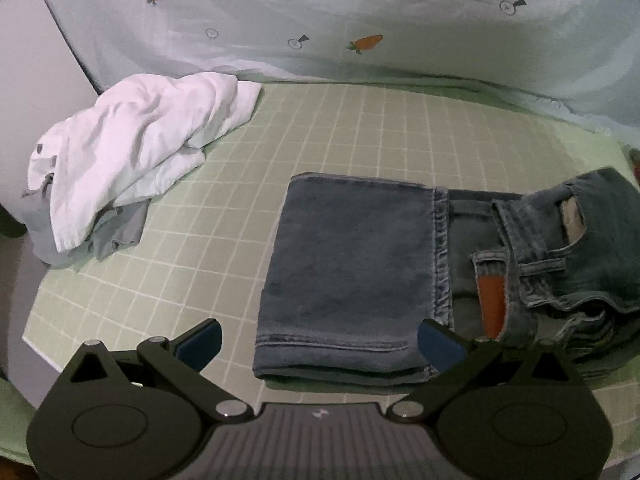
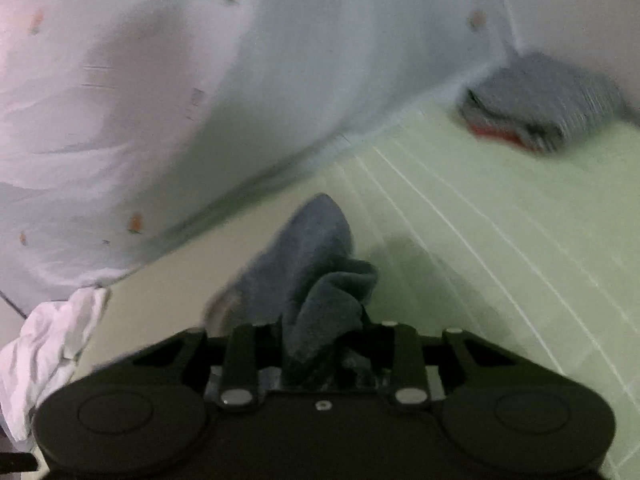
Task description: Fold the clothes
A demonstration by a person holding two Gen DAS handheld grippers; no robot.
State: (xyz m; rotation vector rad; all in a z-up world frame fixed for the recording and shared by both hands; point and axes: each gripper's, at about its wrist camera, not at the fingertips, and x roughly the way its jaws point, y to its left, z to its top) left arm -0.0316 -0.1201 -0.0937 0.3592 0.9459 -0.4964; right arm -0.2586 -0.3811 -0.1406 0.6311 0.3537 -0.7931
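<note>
A pair of blue jeans (image 1: 352, 276) lies partly folded on the green grid mat (image 1: 240, 184), its legs folded flat on the left and its waistband (image 1: 560, 240) bunched up at the right. My left gripper (image 1: 320, 346) hovers open just above the near hem, its blue pads (image 1: 200, 344) spread wide on either side. In the blurred right wrist view, my right gripper (image 2: 320, 344) is shut on a bunch of the blue denim (image 2: 316, 272), which rises from between its fingers above the mat (image 2: 480, 240).
A crumpled white garment (image 1: 140, 156) lies over a grey one at the mat's left edge, also visible as white cloth (image 2: 44, 352). A pale sheet with carrot prints (image 1: 360, 20) hangs behind. A folded grey and red pile (image 2: 536, 108) sits at the far right.
</note>
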